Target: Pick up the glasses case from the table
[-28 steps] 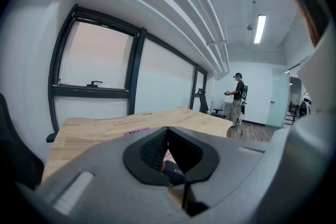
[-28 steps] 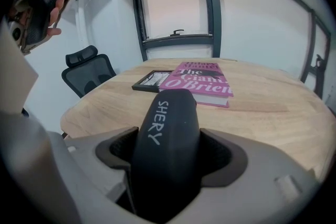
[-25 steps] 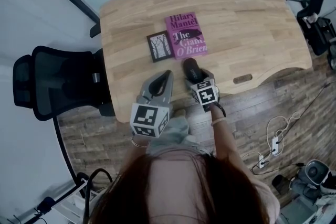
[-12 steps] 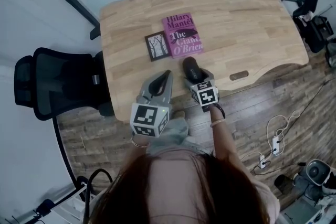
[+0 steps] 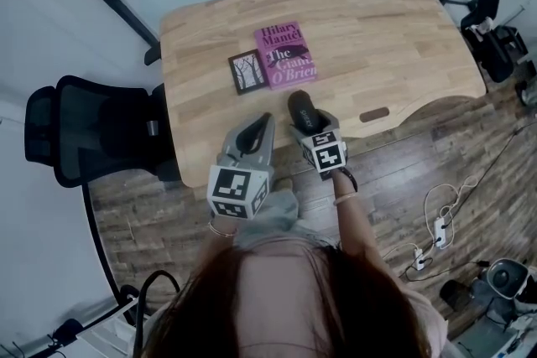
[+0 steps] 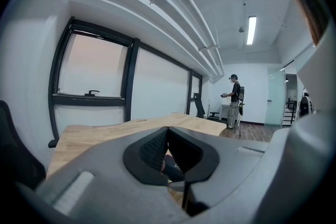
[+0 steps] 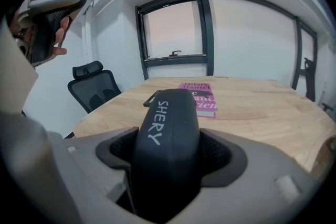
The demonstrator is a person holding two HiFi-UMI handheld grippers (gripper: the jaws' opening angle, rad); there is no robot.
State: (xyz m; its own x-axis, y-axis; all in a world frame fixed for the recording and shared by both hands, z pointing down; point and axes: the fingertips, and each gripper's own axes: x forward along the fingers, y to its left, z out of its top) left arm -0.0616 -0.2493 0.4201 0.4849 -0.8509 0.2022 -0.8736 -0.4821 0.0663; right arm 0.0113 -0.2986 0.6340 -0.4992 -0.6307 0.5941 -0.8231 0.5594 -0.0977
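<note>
"SHERY" on glasses case (image 7: 165,139); book (image 5: 284,54): "Hilary Mantel, The Giant, O'Brien".

Soft, even light comes from the windows (image 6: 92,68) and a ceiling strip light (image 6: 251,30); shadows are faint. Both gripper views bow strongly into black corners, and the left tool (image 6: 168,132) looks blurred up close.

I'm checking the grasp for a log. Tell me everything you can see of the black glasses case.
The black glasses case is a rounded oblong shell, matte, closed, with SHERY in pale letters on top. The right gripper clamps its jaws on both sides; its free end points toward the pink book on the wooden table.
</note>
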